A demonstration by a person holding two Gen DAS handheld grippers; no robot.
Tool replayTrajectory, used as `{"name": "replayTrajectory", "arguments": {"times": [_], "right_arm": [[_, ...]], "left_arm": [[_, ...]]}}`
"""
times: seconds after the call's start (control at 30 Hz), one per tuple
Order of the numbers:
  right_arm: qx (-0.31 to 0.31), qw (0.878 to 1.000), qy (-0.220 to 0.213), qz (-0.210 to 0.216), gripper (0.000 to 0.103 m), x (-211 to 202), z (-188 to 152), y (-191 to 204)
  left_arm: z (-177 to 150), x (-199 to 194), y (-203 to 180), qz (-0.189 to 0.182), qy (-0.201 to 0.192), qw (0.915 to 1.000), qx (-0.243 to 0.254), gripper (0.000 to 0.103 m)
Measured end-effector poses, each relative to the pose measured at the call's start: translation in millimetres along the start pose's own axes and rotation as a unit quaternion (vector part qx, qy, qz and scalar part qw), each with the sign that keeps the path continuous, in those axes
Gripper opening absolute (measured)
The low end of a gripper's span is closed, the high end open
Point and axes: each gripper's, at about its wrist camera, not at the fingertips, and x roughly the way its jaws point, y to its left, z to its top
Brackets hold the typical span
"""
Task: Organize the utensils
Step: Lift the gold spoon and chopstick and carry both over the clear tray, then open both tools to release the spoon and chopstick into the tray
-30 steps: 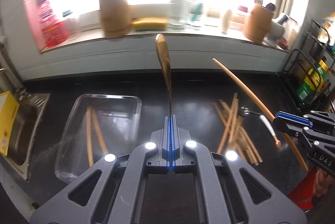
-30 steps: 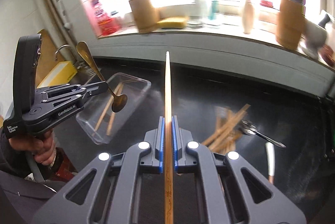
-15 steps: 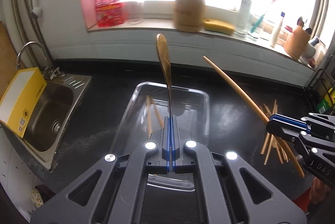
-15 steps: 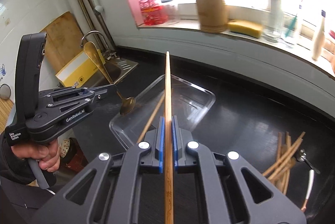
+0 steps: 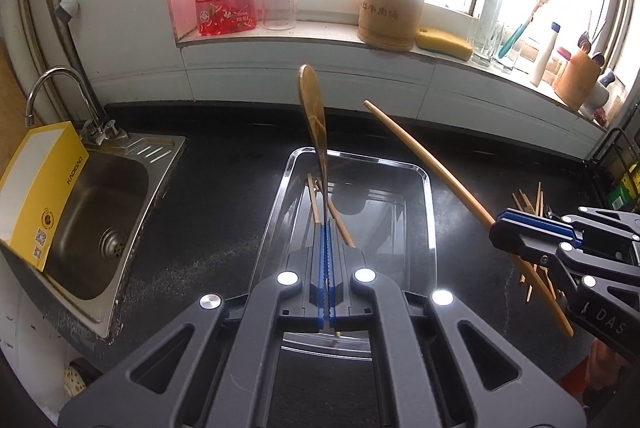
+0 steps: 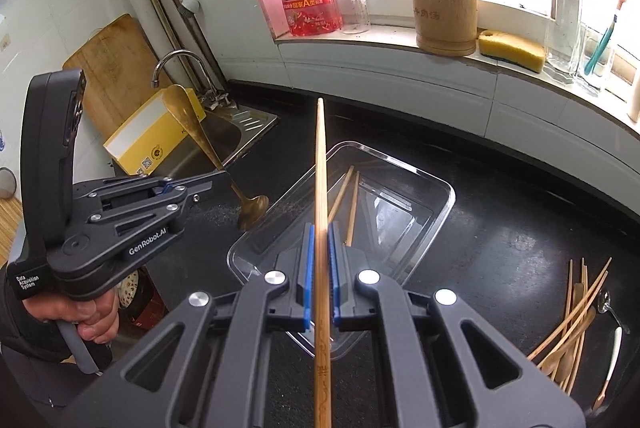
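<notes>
Above the clear tray (image 5: 428, 196), holding two chopsticks (image 6: 352, 204), a spoon (image 5: 314, 116) and chopstick (image 6: 321, 188) are being pinched by hand-held grippers (image 5: 325, 228); the bench pile (image 6: 572, 332) is remaining.

Your left gripper (image 5: 325, 228) points forward and downward, its jaws clamped flat on the handle of a brass spoon (image 5: 313, 108) that rises beyond the fingertips. Your left hand (image 6: 76, 314) wraps the grip at the near left, sleeve dark. Your right gripper (image 6: 319, 228) sits to the right at a similar downward tilt, jaws pressed on a wooden chopstick (image 6: 320, 156) running between the blue pads (image 6: 307, 260).
</notes>
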Motion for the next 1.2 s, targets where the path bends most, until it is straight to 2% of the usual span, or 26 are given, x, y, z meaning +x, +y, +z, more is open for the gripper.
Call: {"name": "replayTrajectory", "arguments": {"times": [0.3,0.77,1.2], "right_arm": [[0.007,1.000,0.018,-0.004,0.007,15.5,-0.3,2.0],[0.066,0.994,0.084,-0.002,0.007,83.8,-2.0,-32.2],[0.089,0.988,0.129,0.014,0.007,137.9,4.7,-51.4]], "left_arm": [[-2.5,19.6,6.3,-0.019,0.022,0.9995,-0.009,0.000],[-4.1,90.9,10.5,-0.044,0.094,0.9944,-0.020,0.000],[13.7,144.9,12.8,-0.049,0.132,0.9899,-0.013,0.000]]}}
